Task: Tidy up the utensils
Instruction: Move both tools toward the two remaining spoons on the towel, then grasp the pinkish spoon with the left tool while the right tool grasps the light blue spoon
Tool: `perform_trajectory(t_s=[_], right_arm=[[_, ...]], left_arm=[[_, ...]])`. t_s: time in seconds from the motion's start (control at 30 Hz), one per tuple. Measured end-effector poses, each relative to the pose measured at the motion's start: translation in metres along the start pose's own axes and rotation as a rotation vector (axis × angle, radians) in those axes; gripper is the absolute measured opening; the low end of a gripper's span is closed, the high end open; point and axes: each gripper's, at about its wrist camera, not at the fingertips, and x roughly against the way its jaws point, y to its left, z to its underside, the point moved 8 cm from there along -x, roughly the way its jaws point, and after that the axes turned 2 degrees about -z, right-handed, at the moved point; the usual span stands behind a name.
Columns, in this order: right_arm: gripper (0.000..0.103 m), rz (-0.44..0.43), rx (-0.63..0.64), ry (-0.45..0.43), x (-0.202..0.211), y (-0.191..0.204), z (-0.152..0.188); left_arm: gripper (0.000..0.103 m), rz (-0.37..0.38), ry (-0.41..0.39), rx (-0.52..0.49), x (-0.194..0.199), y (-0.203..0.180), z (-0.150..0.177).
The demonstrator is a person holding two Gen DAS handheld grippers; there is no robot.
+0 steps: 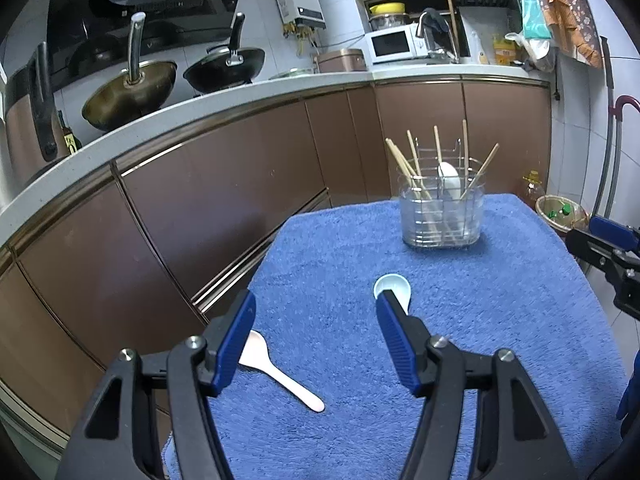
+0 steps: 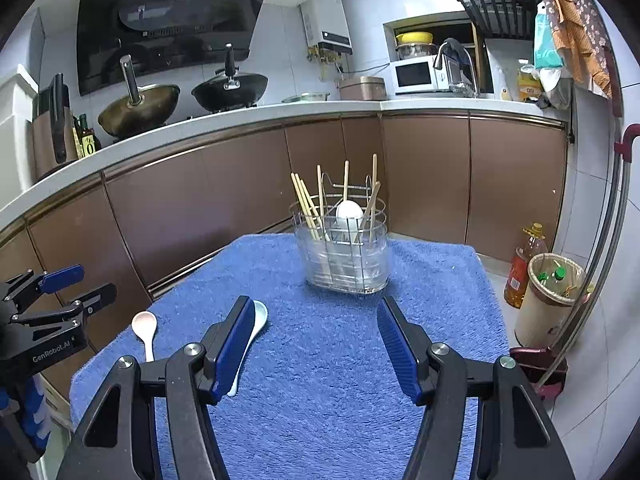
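- Left gripper (image 1: 316, 316) and right gripper (image 2: 316, 320) both hover spread apart, holding nothing.
- Two spoons — pale blue spoon (image 2: 252, 340), pink spoon (image 2: 145, 330) — lie near-side of the utensil holder (image 2: 342, 256).
- Pickup stage, I judge; next, close on one handle.

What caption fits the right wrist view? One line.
Open right gripper over blue towel, pale blue spoon beside its left finger.

"GenRobot.AI" is printed on the left claw (image 2: 78, 286).
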Motion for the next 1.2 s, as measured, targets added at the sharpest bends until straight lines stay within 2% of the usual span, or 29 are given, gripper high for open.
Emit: perform_trajectory(t_s=[0.3,0.37,0.47,0.53,0.73,0.97,1.03,1.2], right_arm=[[0.061,-0.012,0.013,0.057,-0.025,0.002,0.009],[0.061,-0.037,0.017,0.083,-0.032,0.005,0.012],[0.055,-0.090,0.021,0.138,-0.047,0.012,0.016],[0.051,-0.146,0.004,0.182,-0.060,0.015,0.017],[0.046,-0.270,-0.005,0.310,-0.107,0.034,0.023],[0.043,-0.353,0.006,0.414,-0.162,0.053,0.028],[0.042,-0.365,0.002,0.437,-0.175,0.054,0.030],[0.042,-0.382,0.018,0.481,-0.198,0.055,0.034]], left_arm=[[0.061,0.014,0.057,0.007,-0.027,0.000,0.009],[0.061,0.016,0.080,0.017,-0.035,0.003,0.013],[0.061,0.049,0.127,0.060,-0.050,0.015,0.022],[0.061,0.099,0.168,0.120,-0.063,0.030,0.030],[0.061,0.159,0.288,0.334,-0.099,0.096,0.062],[0.061,0.356,0.400,0.637,-0.133,0.148,0.106],[0.059,0.381,0.417,0.678,-0.141,0.153,0.113],[0.059,0.423,0.449,0.692,-0.160,0.149,0.118]])
